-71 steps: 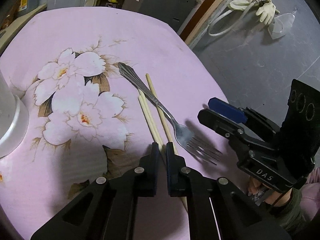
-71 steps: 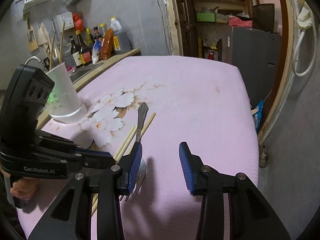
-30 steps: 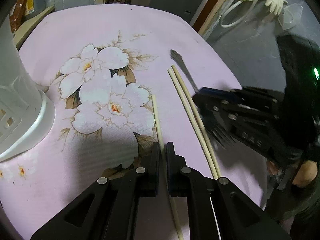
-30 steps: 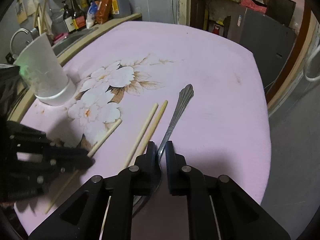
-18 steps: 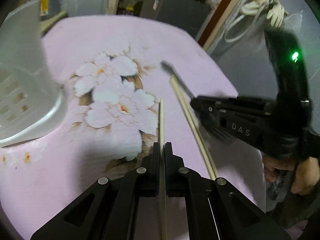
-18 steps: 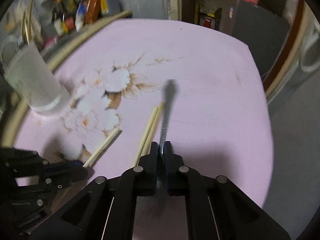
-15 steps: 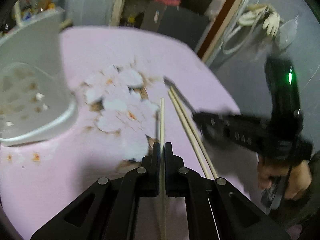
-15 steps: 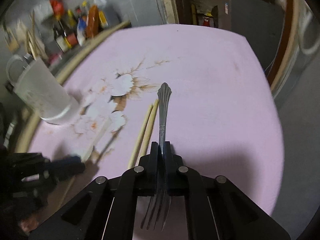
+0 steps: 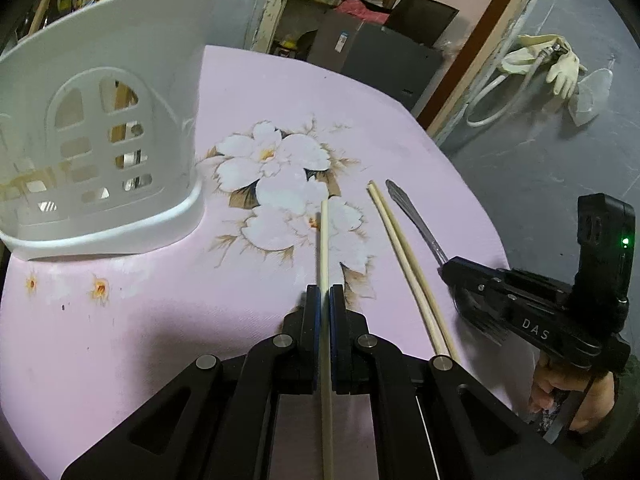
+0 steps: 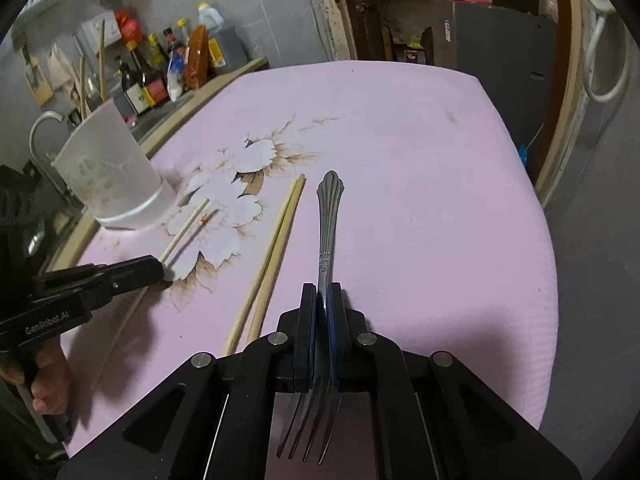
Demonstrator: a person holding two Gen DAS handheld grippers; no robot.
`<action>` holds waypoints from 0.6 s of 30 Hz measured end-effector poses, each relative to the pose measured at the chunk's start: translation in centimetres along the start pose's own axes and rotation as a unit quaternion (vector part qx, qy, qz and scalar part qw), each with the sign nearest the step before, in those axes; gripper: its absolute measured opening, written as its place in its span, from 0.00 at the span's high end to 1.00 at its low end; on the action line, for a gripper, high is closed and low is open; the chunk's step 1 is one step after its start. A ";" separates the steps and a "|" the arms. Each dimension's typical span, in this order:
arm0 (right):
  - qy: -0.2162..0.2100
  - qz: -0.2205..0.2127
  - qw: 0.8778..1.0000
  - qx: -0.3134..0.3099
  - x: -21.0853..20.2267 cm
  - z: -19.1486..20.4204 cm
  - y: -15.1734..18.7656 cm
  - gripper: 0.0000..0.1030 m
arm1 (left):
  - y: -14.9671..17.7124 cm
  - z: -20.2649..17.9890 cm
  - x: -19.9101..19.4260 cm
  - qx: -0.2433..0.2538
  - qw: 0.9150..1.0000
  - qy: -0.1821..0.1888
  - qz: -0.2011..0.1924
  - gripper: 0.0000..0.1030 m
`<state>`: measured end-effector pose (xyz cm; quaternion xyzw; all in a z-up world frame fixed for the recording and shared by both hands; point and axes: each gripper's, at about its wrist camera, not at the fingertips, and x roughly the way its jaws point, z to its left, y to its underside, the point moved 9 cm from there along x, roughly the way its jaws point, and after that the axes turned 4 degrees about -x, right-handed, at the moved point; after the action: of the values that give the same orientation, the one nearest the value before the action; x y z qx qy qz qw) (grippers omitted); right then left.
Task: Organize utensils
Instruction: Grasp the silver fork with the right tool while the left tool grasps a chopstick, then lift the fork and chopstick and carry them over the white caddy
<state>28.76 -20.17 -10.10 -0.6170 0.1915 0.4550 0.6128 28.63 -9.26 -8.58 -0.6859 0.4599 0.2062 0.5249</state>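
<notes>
The left gripper (image 9: 325, 300) pinches one chopstick (image 9: 324, 248); the right gripper (image 10: 322, 300) has its jaws pressed on a fork (image 10: 327, 236), both held above the pink table (image 10: 420, 184). A chopstick pair (image 10: 276, 248) lies between. Each should go in upright, one after the other. Farther off, the white holder (image 9: 100, 152) seems to contain utensils, dimly visible through its slots.

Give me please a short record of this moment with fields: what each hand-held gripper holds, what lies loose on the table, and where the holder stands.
left hand-held gripper: shut on single chopstick
right hand-held gripper: shut on fork, handle pointing forward
loose on table: chopstick pair, lying side by side between the two held utensils
utensil holder: white, upright, on the left part of the pink floral tablecloth
holder contents: not clear
</notes>
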 end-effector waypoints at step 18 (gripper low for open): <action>-0.031 0.005 0.999 -0.002 1.1 0.7 -2.0 0.96 | -0.4 -0.5 -1.6 0.006 0.999 0.020 -0.038 0.98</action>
<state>30.70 -18.84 -9.74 -0.6029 0.1741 0.4776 0.6149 28.06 -9.06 -6.95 -0.7036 0.4456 0.1692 0.5271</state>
